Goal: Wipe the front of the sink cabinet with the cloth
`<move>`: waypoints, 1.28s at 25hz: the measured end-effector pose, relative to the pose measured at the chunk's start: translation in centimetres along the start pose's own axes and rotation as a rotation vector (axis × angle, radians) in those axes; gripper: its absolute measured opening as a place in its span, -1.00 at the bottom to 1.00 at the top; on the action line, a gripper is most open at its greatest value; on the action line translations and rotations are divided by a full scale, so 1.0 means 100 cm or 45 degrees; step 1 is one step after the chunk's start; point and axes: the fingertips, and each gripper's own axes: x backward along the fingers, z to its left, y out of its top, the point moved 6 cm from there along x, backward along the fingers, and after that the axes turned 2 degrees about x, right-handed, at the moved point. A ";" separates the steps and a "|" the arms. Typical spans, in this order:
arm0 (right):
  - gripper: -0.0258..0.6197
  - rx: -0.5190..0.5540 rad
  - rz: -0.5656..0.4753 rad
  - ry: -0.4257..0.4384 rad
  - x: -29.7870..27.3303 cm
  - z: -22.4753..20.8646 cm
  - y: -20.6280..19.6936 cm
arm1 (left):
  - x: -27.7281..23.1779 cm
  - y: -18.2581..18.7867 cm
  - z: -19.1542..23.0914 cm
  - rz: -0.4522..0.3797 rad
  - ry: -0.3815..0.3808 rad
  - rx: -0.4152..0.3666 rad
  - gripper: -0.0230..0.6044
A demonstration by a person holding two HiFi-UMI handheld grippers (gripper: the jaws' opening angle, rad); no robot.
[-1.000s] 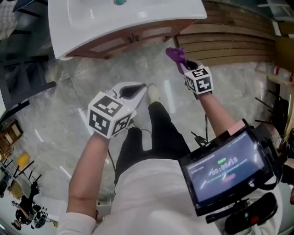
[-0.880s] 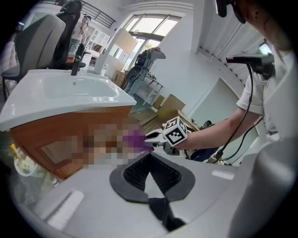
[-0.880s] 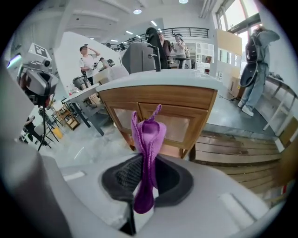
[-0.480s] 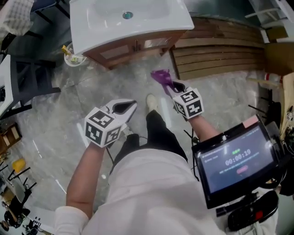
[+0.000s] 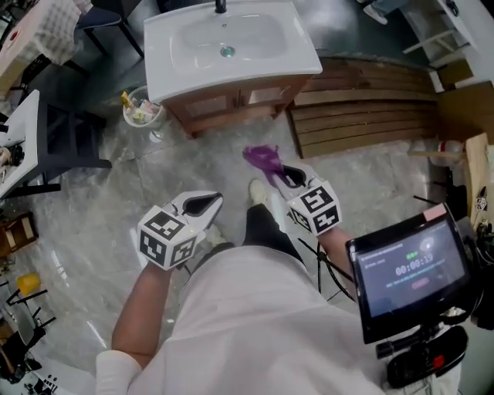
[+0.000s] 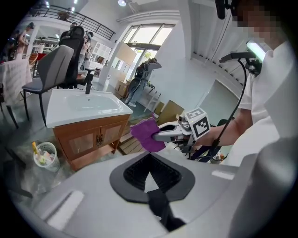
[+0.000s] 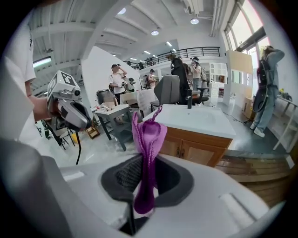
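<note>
Purple cloth (image 7: 147, 139) is pinched in the right gripper (image 5: 276, 171), whose jaws are closed on its lower part, so the fabric stands up out of them in a narrow folded bunch with a curled tip. In the head view the cloth hangs in the air above the pale marble floor (image 5: 116, 193), well short of the sink cabinet (image 5: 231, 105) and touching nothing but the jaws. The cabinet's wooden front, with two panelled doors, faces the person, and a white basin top (image 5: 289, 48) with a dark faucet (image 5: 221, 6) lies over it. The left gripper (image 5: 210, 202) is held lower and to the left of the right one, apart from it, and its jaws are together with nothing between them; in its own view the dark pads meet in a V. A small wastebasket (image 5: 142, 113) with scraps inside stands on the floor just beside the cabinet's left corner. A slatted wooden platform (image 5: 363, 108) lies on the floor against the cabinet's right side. A grey office chair (image 6: 57, 69) stands behind the basin in the left gripper view. A screen (image 5: 411, 268) on a mount sits at the person's right side
</note>
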 end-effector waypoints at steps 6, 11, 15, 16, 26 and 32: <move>-0.75 0.015 -0.060 0.025 0.036 0.057 0.016 | 0.042 -0.018 -0.024 -0.020 0.001 -0.031 -0.90; -0.75 0.047 -0.095 0.025 0.050 0.088 0.027 | 0.065 -0.031 -0.032 -0.033 -0.007 -0.042 -0.90; -0.75 0.057 -0.101 0.032 0.048 0.094 0.033 | 0.069 -0.034 -0.029 -0.031 -0.009 -0.040 -0.90; -0.75 0.061 -0.100 0.036 0.047 0.096 0.034 | 0.070 -0.035 -0.028 -0.029 -0.009 -0.039 -0.90; -0.75 0.115 -0.094 0.074 0.044 0.120 0.042 | 0.079 -0.044 -0.026 -0.024 -0.010 -0.036 -0.90; -0.75 0.150 -0.090 0.093 0.043 0.134 0.051 | 0.091 -0.047 -0.025 -0.053 0.008 -0.031 -0.90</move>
